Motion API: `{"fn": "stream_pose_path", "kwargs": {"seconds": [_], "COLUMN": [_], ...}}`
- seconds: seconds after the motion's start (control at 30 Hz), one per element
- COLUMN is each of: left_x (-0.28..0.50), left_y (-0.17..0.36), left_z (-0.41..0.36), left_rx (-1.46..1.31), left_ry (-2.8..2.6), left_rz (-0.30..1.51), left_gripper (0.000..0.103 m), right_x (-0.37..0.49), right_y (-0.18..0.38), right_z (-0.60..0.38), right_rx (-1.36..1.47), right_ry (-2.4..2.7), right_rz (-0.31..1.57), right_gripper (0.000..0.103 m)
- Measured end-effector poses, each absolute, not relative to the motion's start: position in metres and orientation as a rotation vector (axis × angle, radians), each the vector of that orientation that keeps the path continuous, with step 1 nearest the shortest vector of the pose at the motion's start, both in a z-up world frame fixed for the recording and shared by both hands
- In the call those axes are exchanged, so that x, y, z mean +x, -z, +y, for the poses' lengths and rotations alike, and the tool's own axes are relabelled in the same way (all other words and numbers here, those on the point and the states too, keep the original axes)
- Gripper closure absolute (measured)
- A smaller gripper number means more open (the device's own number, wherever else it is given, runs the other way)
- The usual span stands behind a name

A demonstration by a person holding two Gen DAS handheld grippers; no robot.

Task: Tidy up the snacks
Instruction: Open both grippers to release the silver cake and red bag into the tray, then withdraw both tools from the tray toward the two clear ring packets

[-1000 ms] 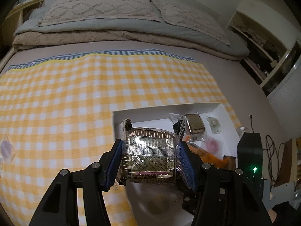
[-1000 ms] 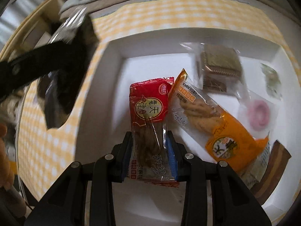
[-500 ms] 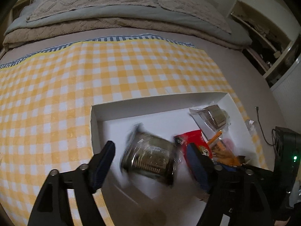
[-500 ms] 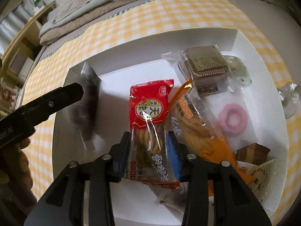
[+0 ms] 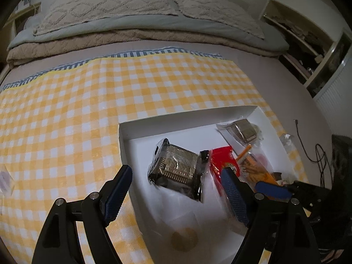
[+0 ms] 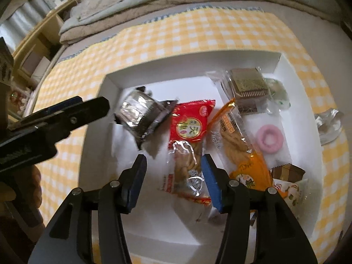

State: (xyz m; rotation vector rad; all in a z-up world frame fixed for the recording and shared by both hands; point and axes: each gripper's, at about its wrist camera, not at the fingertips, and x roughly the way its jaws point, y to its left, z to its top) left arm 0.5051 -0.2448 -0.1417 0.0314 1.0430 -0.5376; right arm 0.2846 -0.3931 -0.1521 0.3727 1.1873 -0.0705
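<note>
A white box (image 5: 154,125) (image 6: 198,57) lies on a yellow checked cloth (image 5: 88,110). In it lie a dark foil cracker pack (image 5: 176,167) (image 6: 140,112), a red snack pack (image 6: 189,132) (image 5: 222,158), an orange snack pack (image 6: 239,145), a second cracker pack (image 6: 246,85) (image 5: 242,129) and a pink ring sweet (image 6: 269,138). My left gripper (image 5: 176,195) is open and empty above the box's left part. My right gripper (image 6: 173,180) is open, its jaws on either side of the red pack's lower end, apart from it.
A bed with grey and beige covers (image 5: 132,33) and pillows lies beyond the cloth. Shelves (image 5: 308,39) stand at the right, a wooden shelf unit (image 6: 44,39) at the left. A clear wrapper (image 6: 327,123) lies on the cloth right of the box. Cables (image 5: 319,154) trail on the floor.
My left gripper opened and let the dark foil cracker pack fall into the box. My right gripper opened off the red snack pack, which now lies in the box.
</note>
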Motion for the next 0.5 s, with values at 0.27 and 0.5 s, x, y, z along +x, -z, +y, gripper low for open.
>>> {"fn": "stream_pose_path", "kwargs": {"seconds": [0.27,0.5], "left_x": [0.478,0.455], "left_y": [0.113,0.093], "left_z": [-0.225,-0.203], "left_rx": [0.044,0.064], "left_ry": [0.545,0.540], "left_rz": [1.009,0.990], "left_gripper": [0.022,0.016], "right_x": [0.269,0.252], "right_y": [0.115,0.090], "right_z": [-0.384,-0.387], "right_rx": [0.320,0.299], "right_ry": [0.083,0.136], "right_rz": [1.121,1.084], "right_gripper": [0.047,0.035]}}
